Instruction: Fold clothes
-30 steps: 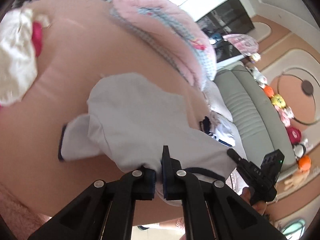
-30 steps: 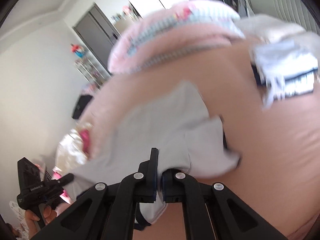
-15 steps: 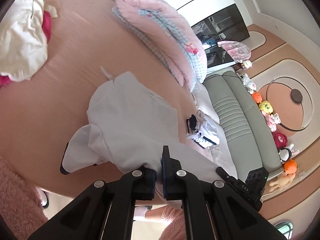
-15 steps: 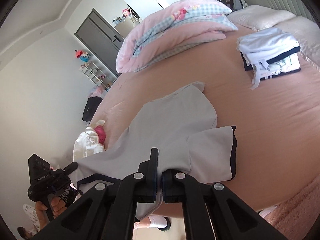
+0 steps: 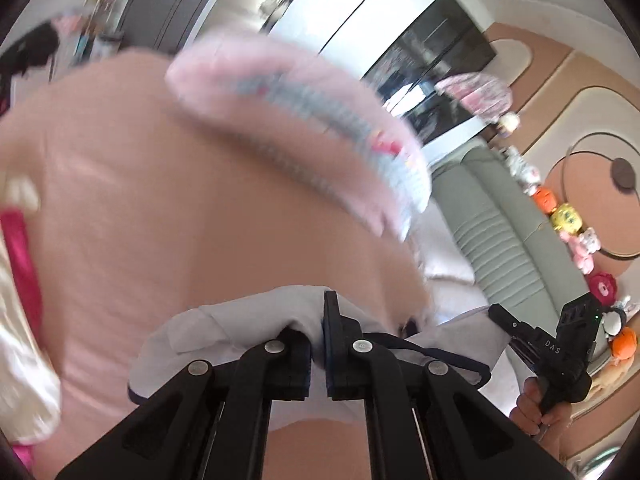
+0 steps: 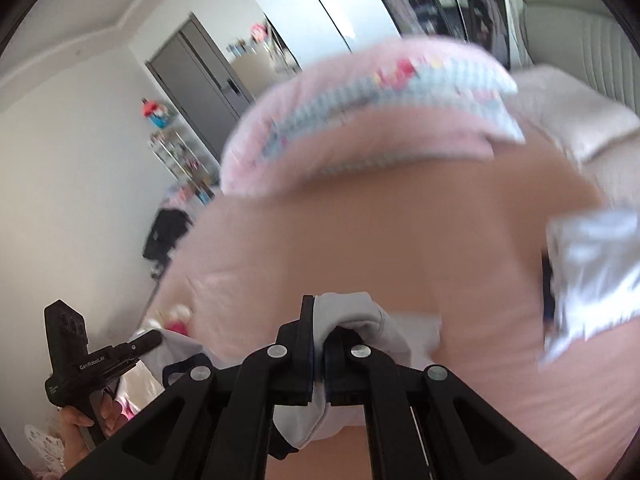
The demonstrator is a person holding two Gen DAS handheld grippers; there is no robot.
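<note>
A pale grey shirt with dark trim (image 5: 224, 332) is bunched over the near edge of the pink bed (image 5: 140, 208). My left gripper (image 5: 318, 344) is shut on its cloth. My right gripper (image 6: 318, 340) is shut on another part of the same shirt (image 6: 360, 320). The right gripper also shows at the right edge of the left wrist view (image 5: 516, 328), and the left gripper at the lower left of the right wrist view (image 6: 148, 342). Most of the shirt is hidden under the grippers. Both views are blurred.
A folded pink and blue checked quilt (image 5: 320, 120) lies at the far side of the bed. A stack of folded white clothes (image 6: 592, 272) sits on the right. A white and magenta garment (image 5: 20, 280) lies at the left. A grey-green sofa (image 5: 500, 220) stands beyond.
Both grippers have swung forward over the bed with the shirt. The shirt was spread out flat; now it is bunched close under the fingers and little of it shows.
</note>
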